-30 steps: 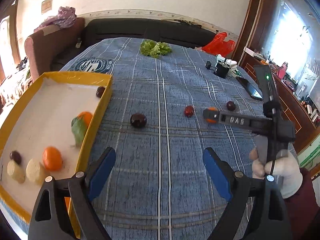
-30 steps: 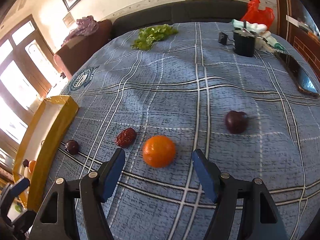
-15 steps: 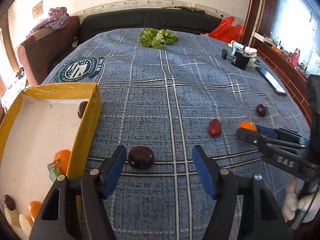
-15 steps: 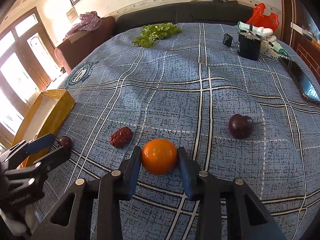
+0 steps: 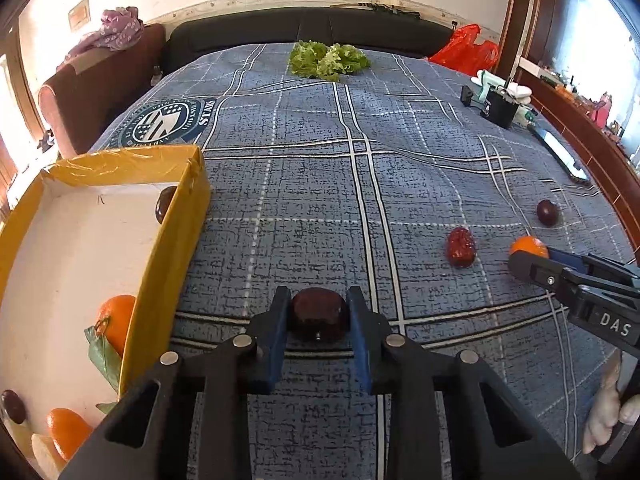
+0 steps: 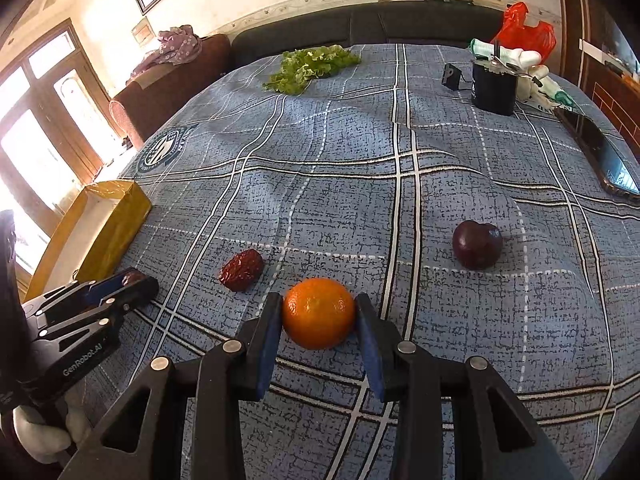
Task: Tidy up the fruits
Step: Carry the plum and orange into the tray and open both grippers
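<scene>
My left gripper (image 5: 319, 312) is shut on a dark plum (image 5: 319, 317) that rests on the blue plaid cloth, just right of the yellow box (image 5: 172, 240). My right gripper (image 6: 319, 316) is shut on an orange (image 6: 319, 313), also on the cloth. A red date (image 6: 241, 269) lies left of the orange and a second dark plum (image 6: 477, 244) lies to its right. The box holds two oranges (image 5: 114, 322), a leaf, a dark fruit (image 5: 164, 208) and pale pieces. In the left wrist view the right gripper (image 5: 532, 258) shows with the orange (image 5: 527, 245).
A bunch of lettuce (image 5: 326, 60) lies at the far end of the cloth. A black cup (image 6: 493, 88), a phone (image 6: 600, 152) and a red bag (image 6: 524, 32) are at the far right. A sofa runs behind the table.
Both grippers have closed: the left moved forward onto the dark plum and shut on it, and the right shut on the orange.
</scene>
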`<state>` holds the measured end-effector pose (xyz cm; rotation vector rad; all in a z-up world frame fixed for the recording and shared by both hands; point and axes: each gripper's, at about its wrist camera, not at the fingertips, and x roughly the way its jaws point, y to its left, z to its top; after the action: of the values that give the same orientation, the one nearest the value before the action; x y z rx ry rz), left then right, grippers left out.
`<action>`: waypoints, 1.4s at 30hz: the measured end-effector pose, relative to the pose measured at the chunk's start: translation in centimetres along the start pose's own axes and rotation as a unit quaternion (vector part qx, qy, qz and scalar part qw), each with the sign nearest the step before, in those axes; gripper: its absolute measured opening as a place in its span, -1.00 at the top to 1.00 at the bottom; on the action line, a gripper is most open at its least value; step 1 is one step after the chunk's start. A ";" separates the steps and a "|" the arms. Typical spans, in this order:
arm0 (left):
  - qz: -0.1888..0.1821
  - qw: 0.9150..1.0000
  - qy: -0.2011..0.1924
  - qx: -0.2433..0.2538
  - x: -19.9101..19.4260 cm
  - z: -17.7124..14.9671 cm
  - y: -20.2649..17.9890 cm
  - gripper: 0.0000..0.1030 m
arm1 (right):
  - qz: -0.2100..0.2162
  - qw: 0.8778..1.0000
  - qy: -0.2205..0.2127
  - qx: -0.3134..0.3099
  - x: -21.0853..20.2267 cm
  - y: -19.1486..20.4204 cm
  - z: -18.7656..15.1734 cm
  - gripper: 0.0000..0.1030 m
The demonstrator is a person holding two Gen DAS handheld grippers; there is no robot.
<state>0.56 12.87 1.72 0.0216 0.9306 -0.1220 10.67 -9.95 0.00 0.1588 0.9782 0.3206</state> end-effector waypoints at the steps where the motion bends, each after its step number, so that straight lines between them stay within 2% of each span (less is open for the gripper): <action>1: 0.004 1.000 -0.003 0.000 -0.2 -0.1 0.0 0.47 | -0.002 1.000 -0.001 -0.001 0.0 0.0 0.0 0.23; 5: -0.002 1.000 -0.013 -0.010 -1.4 -0.4 0.0 0.47 | -0.008 1.000 -0.012 -0.006 -0.5 0.3 -0.1 0.24; 11: -0.016 0.998 -0.041 -0.036 -5.1 -1.3 0.8 0.47 | 0.018 0.999 -0.044 -0.019 -2.2 1.2 -0.1 0.24; 16: -0.021 0.994 -0.072 -0.076 -9.3 -3.0 3.2 0.47 | 0.034 0.997 -0.055 -0.033 -2.8 2.8 -0.5 0.23; 19: -0.010 0.990 -0.089 -0.106 -11.9 -4.2 5.6 0.47 | 0.038 0.997 -0.054 -0.044 -3.0 4.3 -0.7 0.23; 25: 0.040 0.978 -0.116 -0.170 -16.3 -7.0 12.2 0.46 | 0.067 0.994 -0.053 -0.074 -4.1 8.9 -1.4 0.22; 31: 0.064 0.963 -0.114 -0.236 -17.1 -9.9 17.8 0.46 | 0.102 0.984 -0.046 -0.137 -5.0 16.5 -2.0 0.22; 36: 0.065 0.960 -0.109 -0.250 -16.6 -11.2 20.0 0.46 | 0.125 0.975 -0.024 -0.180 -4.0 22.3 -2.4 0.22; 42: 0.061 0.961 -0.106 -0.247 -15.6 -11.3 20.8 0.46 | 0.114 0.971 0.002 -0.210 -0.7 26.7 -2.7 0.22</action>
<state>-15.26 35.85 6.73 -0.3894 0.7224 0.2218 2.86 14.94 6.39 -0.1171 0.8770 0.7320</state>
